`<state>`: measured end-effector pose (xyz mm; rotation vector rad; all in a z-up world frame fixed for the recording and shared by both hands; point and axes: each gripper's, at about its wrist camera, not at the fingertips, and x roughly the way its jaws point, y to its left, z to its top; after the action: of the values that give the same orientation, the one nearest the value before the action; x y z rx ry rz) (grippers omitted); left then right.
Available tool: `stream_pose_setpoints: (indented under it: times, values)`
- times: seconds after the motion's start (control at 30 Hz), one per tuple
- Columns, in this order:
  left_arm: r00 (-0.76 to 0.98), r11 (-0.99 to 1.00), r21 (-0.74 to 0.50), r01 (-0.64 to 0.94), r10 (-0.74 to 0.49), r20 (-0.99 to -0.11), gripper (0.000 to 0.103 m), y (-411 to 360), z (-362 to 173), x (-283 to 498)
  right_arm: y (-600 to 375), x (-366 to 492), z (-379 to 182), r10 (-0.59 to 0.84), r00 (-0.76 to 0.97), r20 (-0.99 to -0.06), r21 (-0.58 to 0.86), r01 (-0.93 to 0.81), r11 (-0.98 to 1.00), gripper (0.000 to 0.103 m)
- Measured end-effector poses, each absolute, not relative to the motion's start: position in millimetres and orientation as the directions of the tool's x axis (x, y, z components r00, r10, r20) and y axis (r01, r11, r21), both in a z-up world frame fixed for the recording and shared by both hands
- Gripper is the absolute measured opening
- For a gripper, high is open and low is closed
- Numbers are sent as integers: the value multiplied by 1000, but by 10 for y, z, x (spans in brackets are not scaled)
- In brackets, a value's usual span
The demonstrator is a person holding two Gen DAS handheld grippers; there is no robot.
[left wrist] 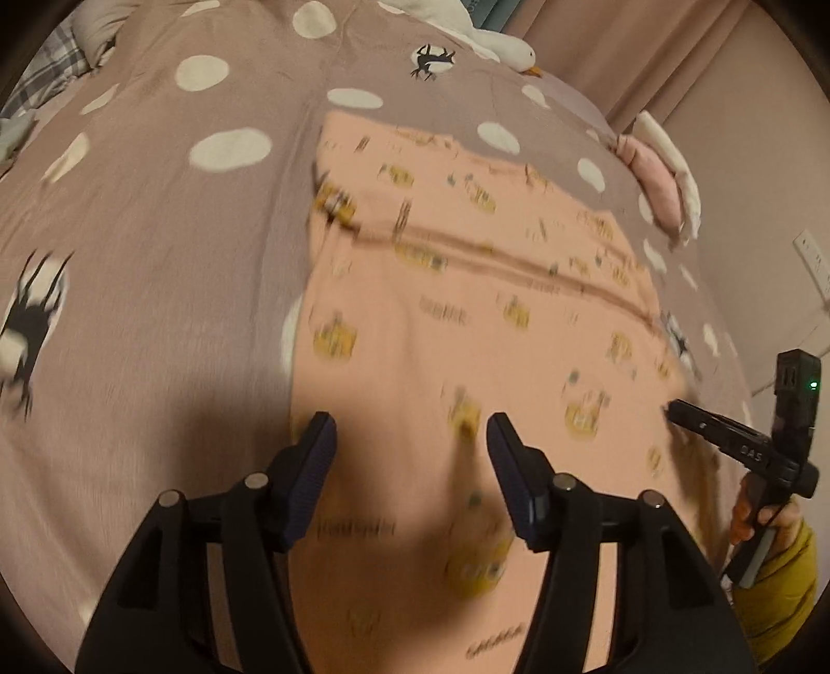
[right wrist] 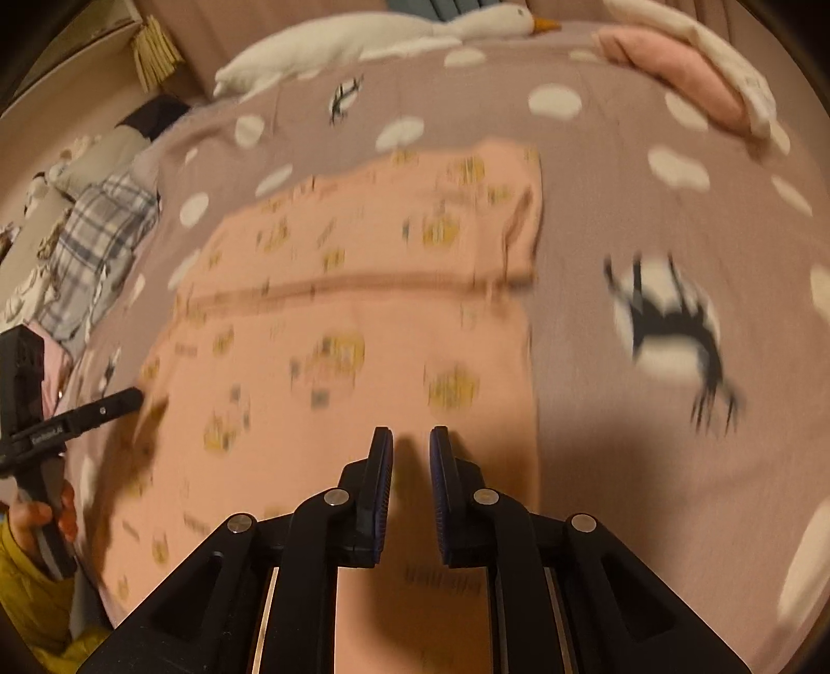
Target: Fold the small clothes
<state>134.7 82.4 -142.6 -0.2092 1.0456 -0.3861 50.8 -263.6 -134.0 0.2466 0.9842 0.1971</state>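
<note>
Two grippers are in view, one in each of my hands, both angled down over a bed (left wrist: 155,218) covered in a mauve spread with white spots and dark animal prints. One pink garment (left wrist: 467,321) with small yellow motifs lies spread flat on that spread, with a fold line or seam running across it; both views are blurred, so I cannot make out the print in detail.

My left gripper (left wrist: 410,440) hangs over the near part of the garment. Its fingers (left wrist: 316,451) stand well apart, with only the cloth's surface visible below the gap and nothing gripped between them.

My right gripper (right wrist: 411,451) is likewise above the near part of the garment, close to its right-hand edge. Its fingers (right wrist: 381,466) are drawn nearly together, leaving a narrow slit (no fabric shows in that slit, and the cloth below lies flat). From the left wrist view the right gripper's tip appears at the garment's right edge; whether it touches the cloth I cannot tell.

Noted at the far side of the bed: a white goose plush (right wrist: 363,36), a folded pink and cream item (right wrist: 690,72), and a plaid cloth (right wrist: 98,243) at the left.
</note>
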Motion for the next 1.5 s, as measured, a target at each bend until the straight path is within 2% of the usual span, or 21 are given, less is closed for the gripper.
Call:
stream_pose_setpoints:
  times: [0.07, 0.2, 0.33, 0.4, 0.47, 0.53, 0.67, 0.77, 0.9, 1.07, 1.5]
  values:
    - [462, 928, -300, 221, -370, -806, 54, 834, -1459, 1184, -2631, 349, -1409, 272, 529, -804, 287, -56, 956, 13]
    - [474, 934, -256, 250, -349, -808, 54, 874, -1473, 885, -2640, 32, -1434, 258, 532, -806, 265, -65, 962, 13]
    - [457, 924, -284, 257, -376, -807, 56, 979, -1434, 667, -2692, -209, -1418, 264, 517, -814, 271, -64, 960, 13]
    - [446, 913, -342, 221, -407, -797, 61, 1123, -1379, 618, -2733, -304, -1375, 280, 516, -810, 291, -62, 955, 19]
    - [454, 902, -401, 163, -429, -781, 77, 1288, -1348, 593, -2798, -389, -1327, 314, 526, -790, 335, -58, 941, 41]
    - [462, 873, -473, 122, -472, -751, 78, 1438, -1342, 579, -2899, -435, -1281, 342, 553, -760, 385, -42, 922, 50]
    - [403, 767, -635, 94, -613, -680, 78, 1569, -1436, 599, -3068, -451, -1329, 388, 572, -722, 477, 7, 879, 51]
    - [368, 709, -700, 84, -675, -639, 78, 1524, -1496, 627, -3189, -429, -1485, 483, 542, -688, 593, 37, 804, 51]
    - [343, 689, -721, 76, -697, -629, 78, 1494, -1563, 700, -3283, -473, -1645, 559, 542, -628, 696, 68, 715, 51]
    - [309, 634, -770, 66, -747, -589, 78, 1489, -1601, 880, -3309, -352, -1695, 605, 538, -587, 745, 66, 664, 51]
    - [278, 609, -790, 67, -772, -572, 76, 1214, -1628, 1336, -3091, 294, -1713, 651, 516, -557, 760, -1, 650, 51]
